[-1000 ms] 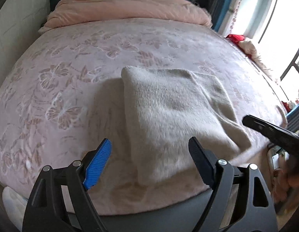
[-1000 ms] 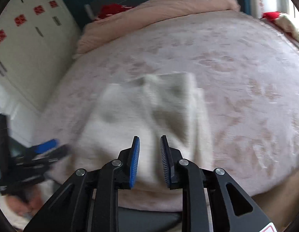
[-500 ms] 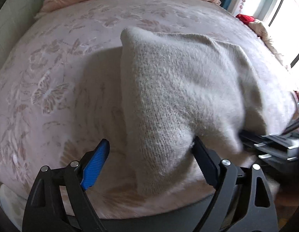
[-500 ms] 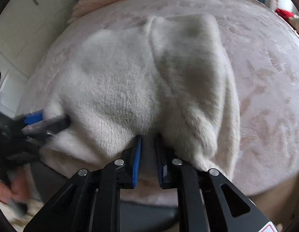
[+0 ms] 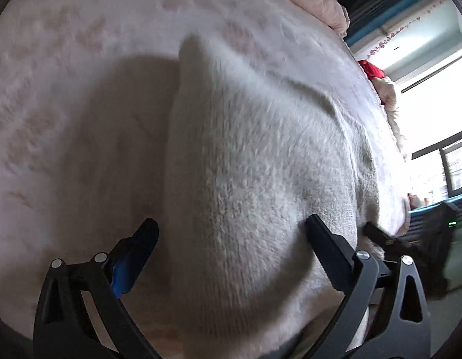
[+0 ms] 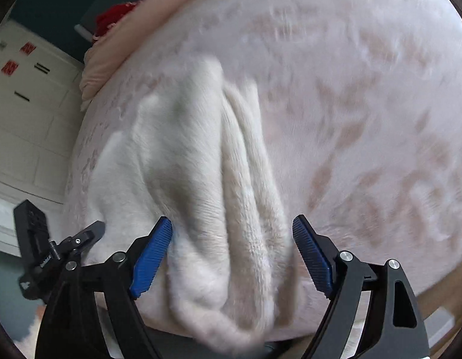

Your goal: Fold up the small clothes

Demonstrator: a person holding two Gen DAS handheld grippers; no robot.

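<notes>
A folded cream knitted sweater (image 5: 261, 161) lies on the pink patterned bedspread (image 5: 66, 89) near the bed's front edge. My left gripper (image 5: 231, 239) is open, its jaws wide apart on either side of the sweater's near left part. In the right wrist view the sweater (image 6: 201, 164) shows folded layers at its right side. My right gripper (image 6: 232, 251) is open, its blue pads straddling the sweater's near right edge. The right gripper also shows in the left wrist view (image 5: 380, 236), and the left gripper in the right wrist view (image 6: 87, 233).
A rolled pink duvet (image 6: 117, 48) lies at the bed's head with a red item (image 6: 114, 18) behind it. White cabinets (image 6: 24, 113) stand to the left. A bright window (image 5: 434, 113) and a red cloth (image 5: 371, 70) are at the right.
Both grippers have moved in close over the sweater's near edge. The right gripper was nearly shut and has opened wide. The left gripper stayed open.
</notes>
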